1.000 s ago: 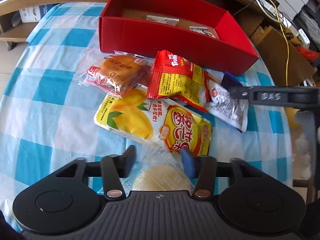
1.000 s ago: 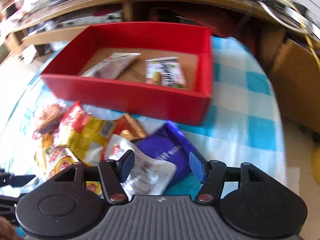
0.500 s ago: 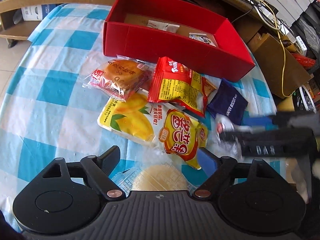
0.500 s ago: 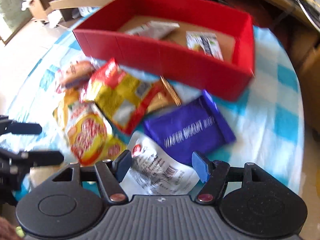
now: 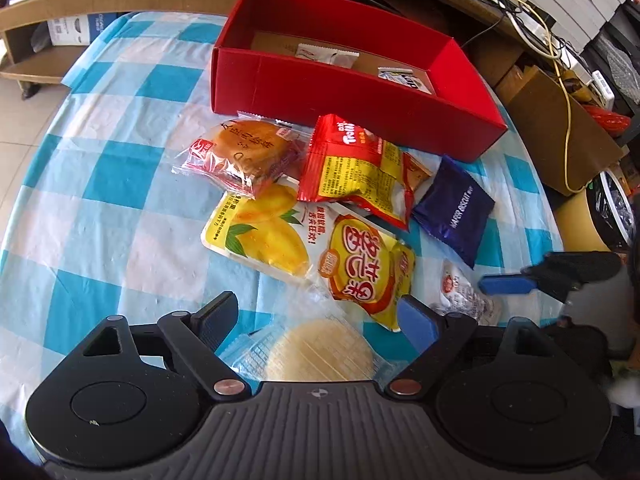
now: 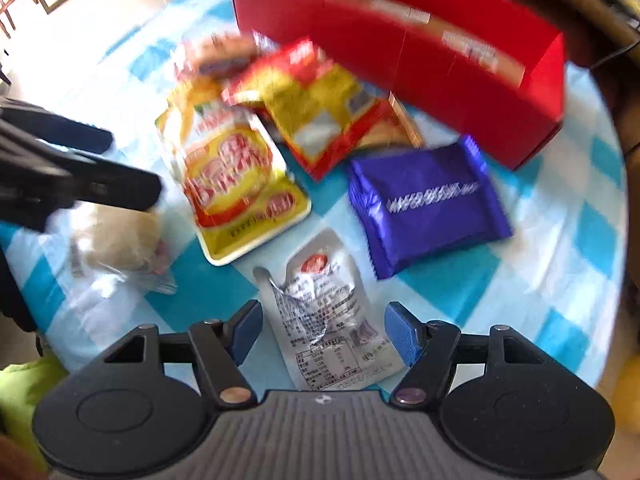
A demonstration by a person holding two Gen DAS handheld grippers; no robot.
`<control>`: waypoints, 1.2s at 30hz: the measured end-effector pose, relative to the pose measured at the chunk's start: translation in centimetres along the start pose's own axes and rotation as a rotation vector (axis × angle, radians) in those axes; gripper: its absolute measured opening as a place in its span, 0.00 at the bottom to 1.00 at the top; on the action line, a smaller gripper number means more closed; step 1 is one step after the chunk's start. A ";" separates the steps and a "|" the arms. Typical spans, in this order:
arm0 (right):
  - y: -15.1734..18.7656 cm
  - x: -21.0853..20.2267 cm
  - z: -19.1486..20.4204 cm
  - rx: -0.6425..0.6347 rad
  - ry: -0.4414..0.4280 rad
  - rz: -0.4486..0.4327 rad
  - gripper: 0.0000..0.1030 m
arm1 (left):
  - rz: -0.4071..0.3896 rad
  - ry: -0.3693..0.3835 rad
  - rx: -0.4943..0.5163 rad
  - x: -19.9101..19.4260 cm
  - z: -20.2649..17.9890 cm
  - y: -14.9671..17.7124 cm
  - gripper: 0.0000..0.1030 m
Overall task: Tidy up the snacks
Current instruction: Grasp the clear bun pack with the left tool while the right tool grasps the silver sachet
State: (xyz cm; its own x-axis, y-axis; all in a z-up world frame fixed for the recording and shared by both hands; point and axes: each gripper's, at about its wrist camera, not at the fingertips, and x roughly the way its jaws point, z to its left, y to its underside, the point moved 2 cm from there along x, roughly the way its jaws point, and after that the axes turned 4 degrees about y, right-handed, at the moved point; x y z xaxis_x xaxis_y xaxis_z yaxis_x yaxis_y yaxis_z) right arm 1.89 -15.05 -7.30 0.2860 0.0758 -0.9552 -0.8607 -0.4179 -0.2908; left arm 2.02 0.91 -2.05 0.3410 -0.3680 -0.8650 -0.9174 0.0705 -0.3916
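While most of the snacks wait on the checked tablecloth (image 5: pixel 100 184), both grippers hang over the pile, each picking one to take. The left gripper (image 5: pixel 316 320) is opening its jaws wide around a clear pack with a round pale cracker (image 5: pixel 320 354), but the pads do not press it. The right gripper (image 6: pixel 322 330) is open too, with a white packet (image 6: pixel 324 308) lying between its fingers, not squeezed. I think the step is the reach before a grab. Next, each one needs to go lower and close gently (crackers break!), then carry its snack to the red box (image 5: pixel 340 92) at the far side.

Count: one red box with two small packs inside, and seven snacks outside it, namely the cracker pack, white packet, purple biscuit pack (image 6: pixel 424 204), mango bag (image 5: pixel 304 252), red and yellow bag (image 5: pixel 352 168), a small orange packet (image 5: pixel 416 174) and a bun (image 5: pixel 244 150).
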 end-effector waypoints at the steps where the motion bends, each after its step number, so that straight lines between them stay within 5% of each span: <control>1: 0.0 -0.2 -0.1 0.018 -0.011 -0.010 0.57 | -0.001 -0.003 -0.006 -0.1 0.1 0.1 0.88; 12: 0.7 -3.3 -0.9 0.132 0.007 -0.103 0.50 | 0.072 0.006 -0.111 0.9 -0.2 2.0 0.91; 18: 0.3 -3.5 -0.8 0.144 0.009 -0.119 0.49 | 0.087 -0.072 -0.074 2.9 -1.7 2.8 0.96; 27: 0.7 -3.8 -1.4 0.170 0.022 -0.123 0.49 | 0.087 -0.078 0.060 2.2 -2.5 2.6 0.75; 36: 0.1 -3.7 -1.5 0.204 0.050 -0.129 0.49 | 0.050 -0.014 0.040 1.5 -2.2 1.5 0.70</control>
State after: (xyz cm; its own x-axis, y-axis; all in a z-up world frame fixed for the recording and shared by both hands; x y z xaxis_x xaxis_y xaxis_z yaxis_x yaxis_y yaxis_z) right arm 1.37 -16.73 -3.71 0.4152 0.0693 -0.9071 -0.8816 -0.2155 -0.4199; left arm 0.68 -1.53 -3.25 0.2977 -0.3499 -0.8882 -0.9246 0.1258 -0.3595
